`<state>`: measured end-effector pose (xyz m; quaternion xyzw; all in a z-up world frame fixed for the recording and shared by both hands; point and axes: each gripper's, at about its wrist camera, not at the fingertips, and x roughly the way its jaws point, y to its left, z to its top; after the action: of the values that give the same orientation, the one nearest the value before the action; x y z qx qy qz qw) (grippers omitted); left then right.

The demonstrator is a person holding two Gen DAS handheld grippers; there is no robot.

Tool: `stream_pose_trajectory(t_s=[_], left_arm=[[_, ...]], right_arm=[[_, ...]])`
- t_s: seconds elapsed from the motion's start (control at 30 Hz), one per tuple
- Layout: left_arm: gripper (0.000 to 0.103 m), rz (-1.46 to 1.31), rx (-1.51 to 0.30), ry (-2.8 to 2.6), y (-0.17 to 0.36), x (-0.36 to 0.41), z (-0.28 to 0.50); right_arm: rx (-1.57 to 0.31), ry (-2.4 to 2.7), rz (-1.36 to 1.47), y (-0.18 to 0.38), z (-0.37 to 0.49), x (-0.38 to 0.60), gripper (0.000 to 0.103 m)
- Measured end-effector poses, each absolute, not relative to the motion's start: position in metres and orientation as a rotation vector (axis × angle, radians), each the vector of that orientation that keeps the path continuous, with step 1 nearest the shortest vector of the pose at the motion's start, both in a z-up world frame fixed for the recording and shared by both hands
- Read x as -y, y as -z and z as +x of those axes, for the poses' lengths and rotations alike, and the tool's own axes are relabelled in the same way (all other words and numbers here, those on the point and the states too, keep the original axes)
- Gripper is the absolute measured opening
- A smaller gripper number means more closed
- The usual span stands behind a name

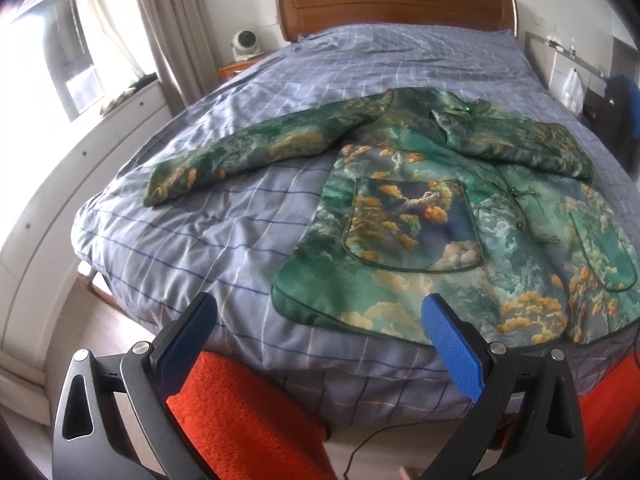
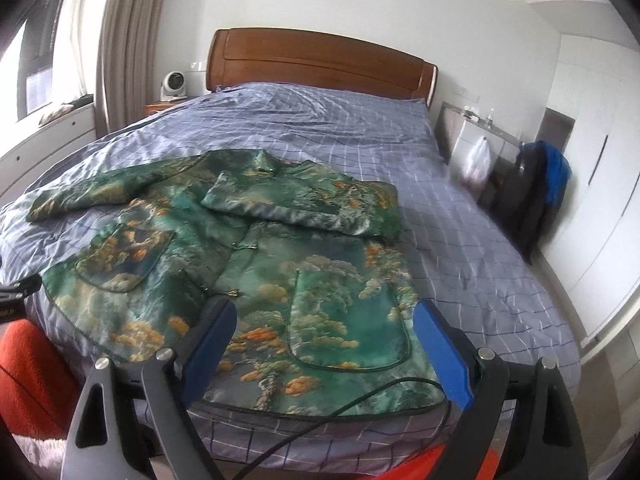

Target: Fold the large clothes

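both the left gripper (image 1: 320, 344) and right gripper (image 2: 324, 344) hover spread and empty at the bed's foot, the green printed jacket (image 1: 420, 208) ahead, its unfolded sleeve (image 1: 256, 148) stretching toward ten o'clock, nearer the left.

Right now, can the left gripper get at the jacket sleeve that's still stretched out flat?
Probably yes. The left gripper is open and holds nothing, and only bare bedspread lies between it and the outstretched sleeve. It would have to reach forward and left.

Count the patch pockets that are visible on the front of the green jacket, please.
2. One pocket is on the jacket's left front panel; the other pocket is on the right panel, near the hem. None seems hidden.
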<state>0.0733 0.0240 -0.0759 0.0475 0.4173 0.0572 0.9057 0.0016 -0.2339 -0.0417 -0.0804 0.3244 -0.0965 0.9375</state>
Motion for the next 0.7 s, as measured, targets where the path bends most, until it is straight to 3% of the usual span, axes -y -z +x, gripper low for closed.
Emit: stream_pose_trajectory(t_s=[0.43,0.7], left_arm=[[0.102,0.064,-0.891,-0.093,0.072,-0.041,0.086],[0.102,-0.151,-0.862,-0.069,0.044,-0.151,0.158]], right_arm=[[-0.685,0.156,-0.143,0.049,0.004,0.227,0.089],[-0.698,0.142,-0.138,0.05,0.003,0.226,0.089]])
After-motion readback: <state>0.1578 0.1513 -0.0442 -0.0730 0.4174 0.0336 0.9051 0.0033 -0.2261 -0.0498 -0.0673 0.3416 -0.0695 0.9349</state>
